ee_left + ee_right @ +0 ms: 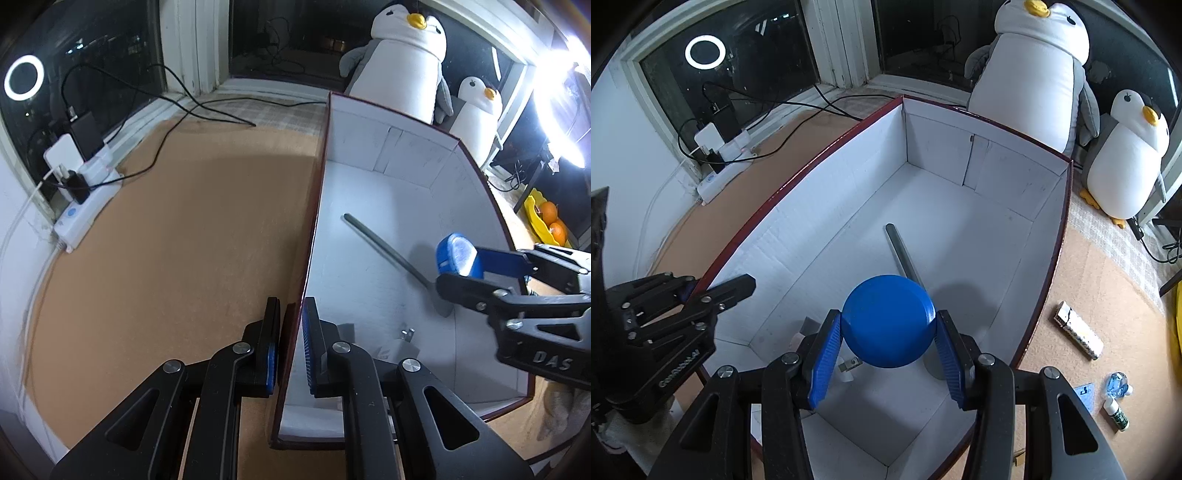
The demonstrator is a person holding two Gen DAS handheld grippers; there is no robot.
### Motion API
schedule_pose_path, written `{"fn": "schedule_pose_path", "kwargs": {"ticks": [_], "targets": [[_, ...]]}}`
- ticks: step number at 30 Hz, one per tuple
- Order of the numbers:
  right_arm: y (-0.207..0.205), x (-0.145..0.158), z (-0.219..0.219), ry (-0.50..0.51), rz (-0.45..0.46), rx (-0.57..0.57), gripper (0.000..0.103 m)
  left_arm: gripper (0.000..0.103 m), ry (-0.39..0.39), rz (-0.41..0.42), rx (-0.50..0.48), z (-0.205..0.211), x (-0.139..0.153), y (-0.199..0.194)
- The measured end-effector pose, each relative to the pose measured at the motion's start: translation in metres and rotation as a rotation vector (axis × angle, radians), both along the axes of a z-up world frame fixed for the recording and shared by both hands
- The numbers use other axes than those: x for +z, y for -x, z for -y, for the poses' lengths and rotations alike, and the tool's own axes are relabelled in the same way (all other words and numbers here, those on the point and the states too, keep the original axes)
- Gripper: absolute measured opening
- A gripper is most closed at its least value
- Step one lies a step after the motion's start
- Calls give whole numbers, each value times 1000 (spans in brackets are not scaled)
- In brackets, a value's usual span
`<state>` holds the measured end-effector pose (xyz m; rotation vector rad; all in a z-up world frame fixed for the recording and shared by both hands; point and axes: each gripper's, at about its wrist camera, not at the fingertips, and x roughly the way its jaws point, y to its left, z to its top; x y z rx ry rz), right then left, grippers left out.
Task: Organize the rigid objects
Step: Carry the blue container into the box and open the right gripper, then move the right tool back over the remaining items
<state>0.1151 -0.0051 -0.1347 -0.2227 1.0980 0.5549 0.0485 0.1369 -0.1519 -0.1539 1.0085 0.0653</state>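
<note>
Right wrist: penguins (pixel 1030 74) beyond box (pixel 1004 127).

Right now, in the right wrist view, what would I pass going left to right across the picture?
Black left gripper clamped on the box wall → round blue disc held in the right gripper over the white-lined cardboard box → silver wrapped bar on the mat → small clear blue bottle.

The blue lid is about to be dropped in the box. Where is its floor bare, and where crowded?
Bare: the box floor from the far wall to the metal rod's tip, and along the left wall. Crowded: the near end, where the right tongs hold the blue lid over small white pieces.
</note>
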Motion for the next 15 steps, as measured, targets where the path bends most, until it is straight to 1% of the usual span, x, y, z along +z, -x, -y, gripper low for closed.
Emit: {"fn": "schedule_pose_path", "kwargs": {"ticks": [3, 8, 15], "targets": [[-1, -1, -2, 5, -1, 5, 46, 6, -8, 4, -7, 0, 5, 0], [-2, -3, -4, 13, -2, 11, 47, 5, -28, -7, -20, 0, 5, 0], [0, 10, 3, -41, 19, -4, 47, 5, -43, -11, -21, 2, 8, 0]]}}
